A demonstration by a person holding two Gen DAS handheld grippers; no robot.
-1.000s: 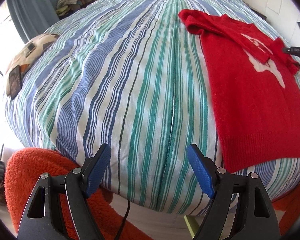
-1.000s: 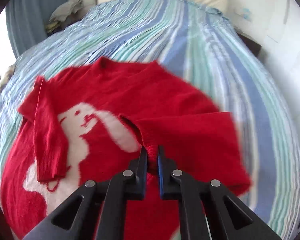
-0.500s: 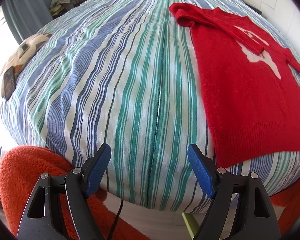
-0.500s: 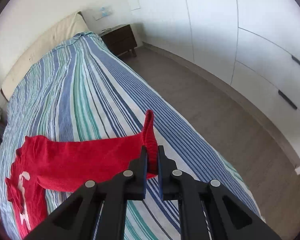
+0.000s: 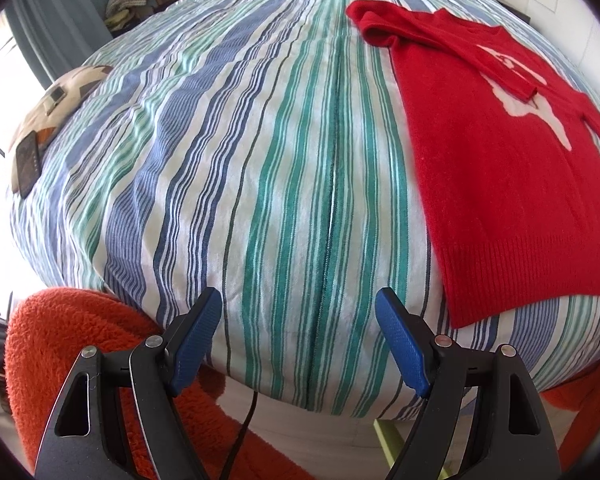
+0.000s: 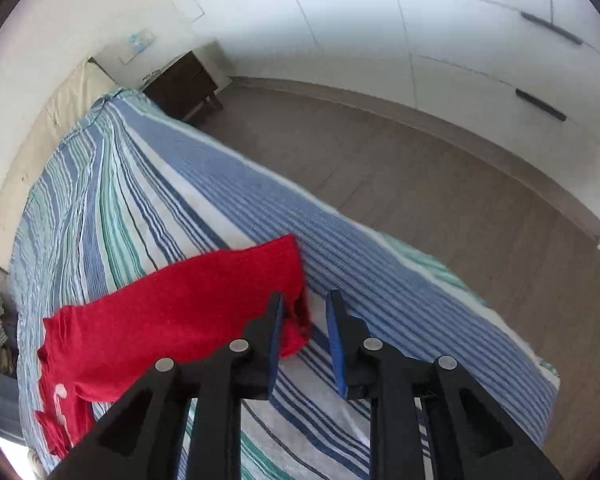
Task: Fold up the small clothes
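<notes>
Sweater sleeve (image 6: 204, 304) between opening right tool (image 6: 304, 336)

Spread flat on the bed (image 5: 284, 184), toward its right side in the left wrist view: the sweater (image 5: 512, 184), one sleeve (image 6: 204, 300) stretched out toward the bed's edge. At the left edge, a phone (image 5: 27, 164) on a cushion (image 5: 72, 88)

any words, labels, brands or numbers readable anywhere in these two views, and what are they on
No readable text in either view.
Red sweater: only a white figure knitted on the front, no letters.
Phone on the round cushion: dark screen, nothing legible.
Small plate on the wall by the bedside table: bluish marks, too small and blurred to read.
Striped bedcover: pattern only.
</notes>
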